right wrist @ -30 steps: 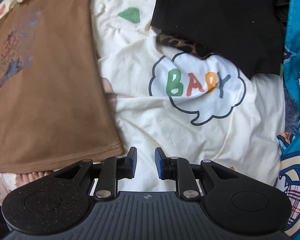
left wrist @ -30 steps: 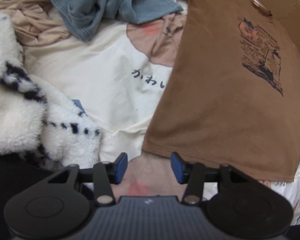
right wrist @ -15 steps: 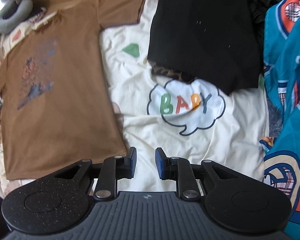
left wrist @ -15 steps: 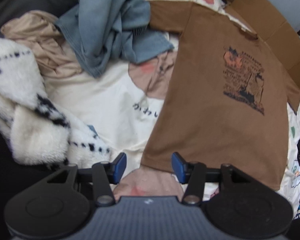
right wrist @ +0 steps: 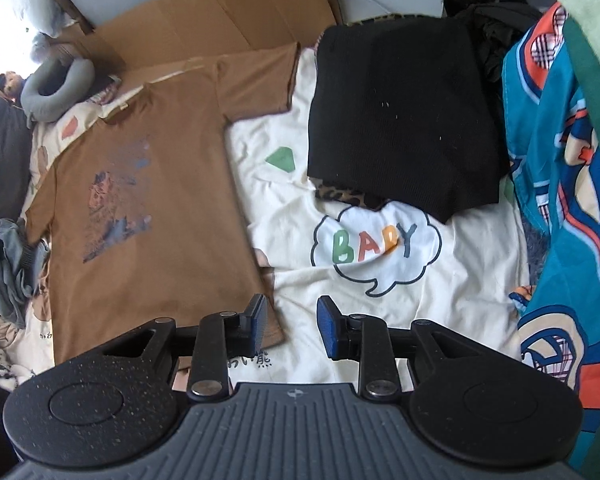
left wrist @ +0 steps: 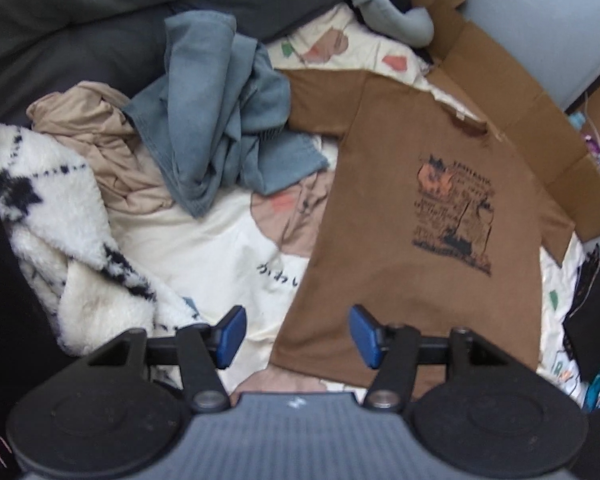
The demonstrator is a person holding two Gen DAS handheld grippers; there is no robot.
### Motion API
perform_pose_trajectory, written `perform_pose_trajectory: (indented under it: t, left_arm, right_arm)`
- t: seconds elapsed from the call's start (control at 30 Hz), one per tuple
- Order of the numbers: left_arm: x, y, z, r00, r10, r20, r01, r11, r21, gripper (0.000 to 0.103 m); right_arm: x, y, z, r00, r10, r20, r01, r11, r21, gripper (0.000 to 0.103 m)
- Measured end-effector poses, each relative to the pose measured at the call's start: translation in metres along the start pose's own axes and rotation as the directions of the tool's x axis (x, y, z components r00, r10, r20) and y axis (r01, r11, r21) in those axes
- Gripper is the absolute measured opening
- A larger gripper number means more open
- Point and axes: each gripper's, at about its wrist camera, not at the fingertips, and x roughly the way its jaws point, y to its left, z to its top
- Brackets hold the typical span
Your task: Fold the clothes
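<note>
A brown T-shirt (left wrist: 412,248) with a dark print lies flat, front up, on a cream printed bedsheet (left wrist: 204,256). In the right wrist view the same T-shirt (right wrist: 148,208) fills the left half, its hem nearest me. My left gripper (left wrist: 297,336) hovers open above the shirt's lower left corner, with nothing between its blue pads. My right gripper (right wrist: 291,326) is open above the shirt's lower right corner, also holding nothing.
A pile of blue-grey (left wrist: 220,112), tan (left wrist: 100,140) and fluffy white clothes (left wrist: 60,240) lies left of the shirt. A folded black garment (right wrist: 404,120) and a teal printed blanket (right wrist: 560,200) sit to the right. Flat cardboard (right wrist: 220,20) and a grey neck pillow (left wrist: 392,16) lie beyond.
Both grippers have pulled back and up from the shirt, so more of the bed shows. The right gripper's jaws have opened wider. The shirt has not moved.
</note>
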Motion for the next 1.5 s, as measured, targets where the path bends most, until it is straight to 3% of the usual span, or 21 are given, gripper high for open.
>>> perform_pose_trajectory:
  t: [0.27, 0.53, 0.8, 0.9, 1.07, 1.2, 1.5]
  left_arm:
    - [-0.026, -0.004, 0.011, 0.999, -0.019, 0.043, 0.020, 0.999, -0.026, 0.060]
    - [-0.051, -0.007, 0.033, 0.994, -0.069, 0.081, 0.077, 0.992, -0.102, 0.063]
    - [-0.065, -0.021, 0.055, 0.991, -0.077, 0.112, 0.085, 0.994, -0.063, 0.066]
    - [-0.064, -0.025, 0.068, 0.991, -0.074, 0.116, 0.081, 0.995, -0.052, 0.066]
    - [-0.056, -0.040, 0.095, 0.989, -0.073, 0.126, 0.075, 0.997, -0.015, 0.066]
    - [-0.043, -0.060, 0.112, 0.985, -0.096, 0.142, 0.088, 0.994, 0.064, 0.066]
    - [0.015, -0.101, 0.150, 0.986, -0.106, 0.132, 0.088, 0.987, 0.132, 0.066]
  right_arm:
    - [-0.035, 0.003, 0.004, 0.997, 0.016, 0.077, -0.017, 1.000, 0.012, 0.042]
    - [-0.067, 0.004, 0.013, 0.979, 0.057, 0.196, -0.069, 0.996, 0.058, 0.047]
    - [-0.073, 0.011, 0.034, 0.958, 0.121, 0.259, -0.132, 0.991, 0.024, 0.047]
    - [-0.070, 0.012, 0.041, 0.955, 0.142, 0.259, -0.154, 0.988, 0.025, 0.047]
    - [-0.057, 0.019, 0.052, 0.959, 0.119, 0.258, -0.124, 0.992, 0.005, 0.047]
    - [-0.039, 0.023, 0.063, 0.964, 0.100, 0.246, -0.104, 0.995, 0.004, 0.047]
    - [0.010, 0.035, 0.095, 0.968, 0.080, 0.240, -0.076, 0.997, -0.028, 0.047]
